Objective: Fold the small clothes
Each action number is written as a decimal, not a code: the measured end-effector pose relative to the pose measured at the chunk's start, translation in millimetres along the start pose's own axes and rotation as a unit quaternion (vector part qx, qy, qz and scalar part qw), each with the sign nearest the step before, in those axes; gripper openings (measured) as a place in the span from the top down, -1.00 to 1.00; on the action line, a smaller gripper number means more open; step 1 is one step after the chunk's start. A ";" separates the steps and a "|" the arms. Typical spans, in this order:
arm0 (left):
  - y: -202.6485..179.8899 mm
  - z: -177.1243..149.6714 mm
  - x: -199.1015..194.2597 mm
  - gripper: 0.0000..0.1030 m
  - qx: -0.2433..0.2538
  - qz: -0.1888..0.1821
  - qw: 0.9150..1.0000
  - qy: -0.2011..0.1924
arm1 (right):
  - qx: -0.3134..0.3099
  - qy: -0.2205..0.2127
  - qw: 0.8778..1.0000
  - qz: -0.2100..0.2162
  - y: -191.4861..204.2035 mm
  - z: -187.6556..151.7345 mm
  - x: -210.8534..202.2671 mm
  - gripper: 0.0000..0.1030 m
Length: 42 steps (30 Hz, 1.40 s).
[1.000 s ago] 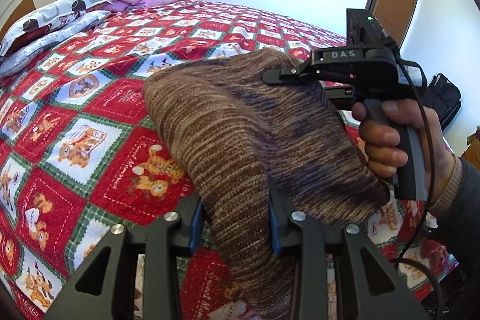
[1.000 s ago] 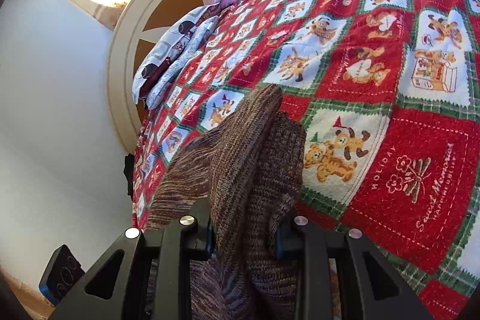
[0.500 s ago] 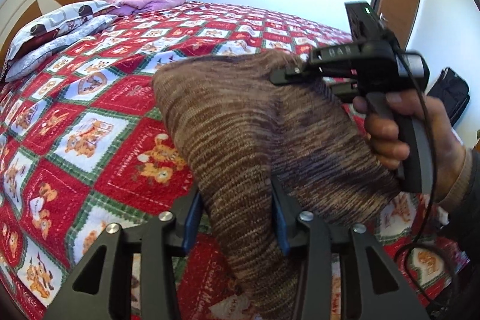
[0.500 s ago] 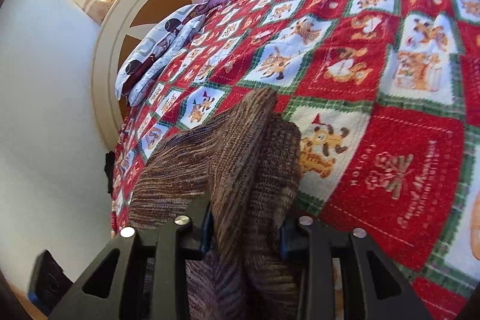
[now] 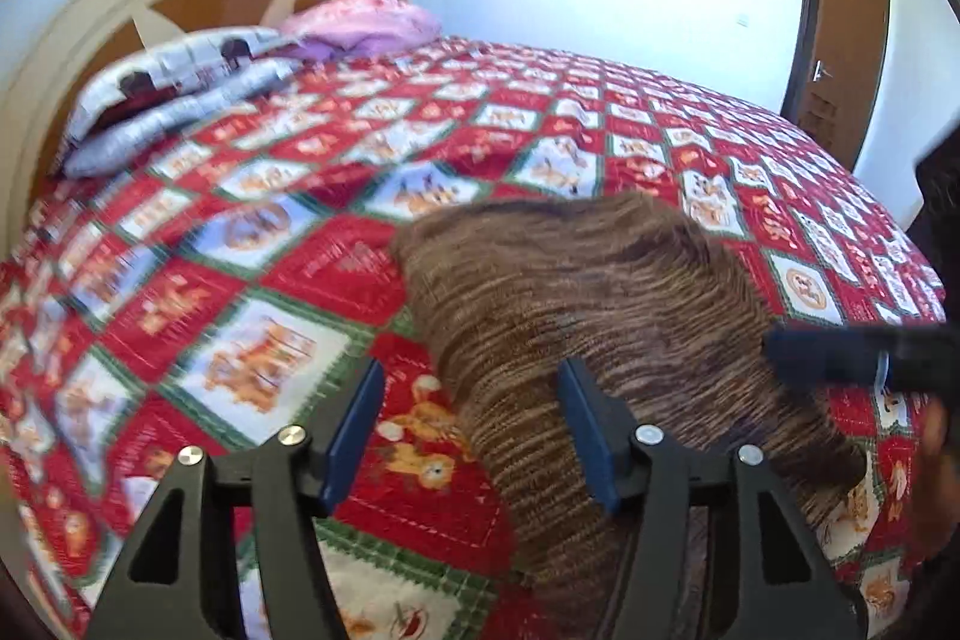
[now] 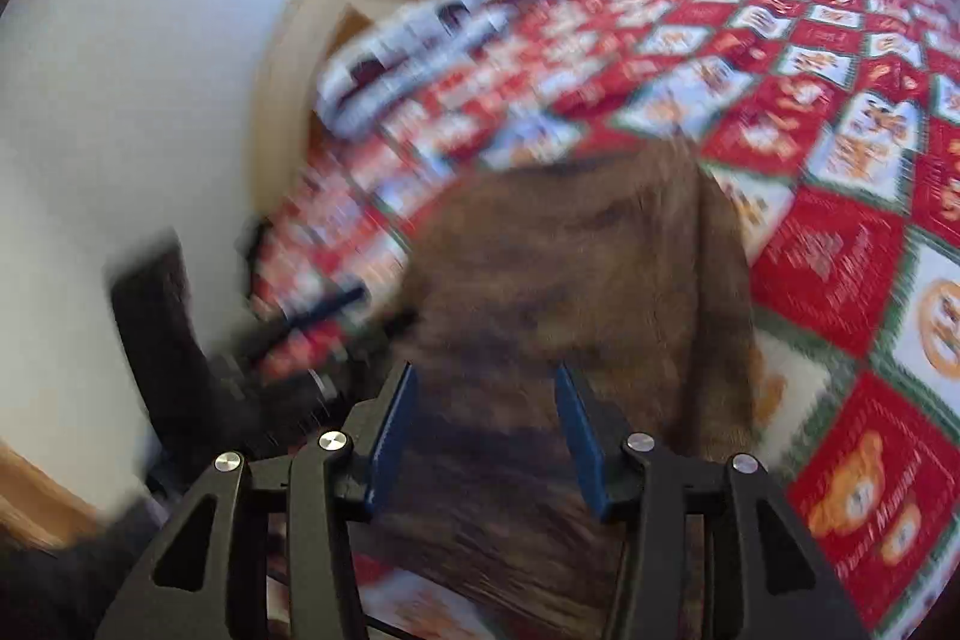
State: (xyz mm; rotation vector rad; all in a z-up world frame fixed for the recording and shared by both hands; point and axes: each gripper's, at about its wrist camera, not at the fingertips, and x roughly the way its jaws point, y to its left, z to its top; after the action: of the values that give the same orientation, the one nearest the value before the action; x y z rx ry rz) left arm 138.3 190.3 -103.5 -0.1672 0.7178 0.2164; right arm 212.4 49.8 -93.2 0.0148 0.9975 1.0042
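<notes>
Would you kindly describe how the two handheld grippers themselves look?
Both match: the left gripper and the right gripper each have black plastic fingers with triangular cut-outs, silver round bolt heads at the joints, and flat blue pads on the inner faces. The right gripper's body appears as a black bar in the left wrist view.

Black claws with blue pads

The left claw (image 5: pixel 471 427) has black skeletal fingers with triangular cut-outs, flat blue pads (image 5: pixel 354 427) on the inner faces and four round silver screws (image 5: pixel 292 435) across the linkage. The right claw (image 6: pixel 483 427) is built the same: black frame, ridged blue pads (image 6: pixel 393 427), silver screws (image 6: pixel 334 441). Both views are blurred.
</notes>
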 end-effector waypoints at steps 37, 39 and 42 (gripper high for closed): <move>-25.7 -16.2 -126.0 -0.81 0.040 0.004 0.995 -0.091 | -0.067 -0.162 0.965 -0.196 77.8 -71.6 -126.6 -0.35; -27.3 -15.5 -132.9 -0.81 0.037 0.002 0.995 -0.096 | -0.071 -0.176 0.960 -0.207 85.3 -74.3 -133.0 -0.35; -27.1 -13.7 -140.4 -0.81 0.030 -0.006 0.994 -0.105 | -0.067 -0.201 0.953 -0.216 92.0 -77.8 -145.1 -0.35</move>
State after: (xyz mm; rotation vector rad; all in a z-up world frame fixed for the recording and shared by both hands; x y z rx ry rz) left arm 33.6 141.7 -18.0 -0.0907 0.5142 0.1978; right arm 71.3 -32.1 1.6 -0.1046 0.5248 0.6260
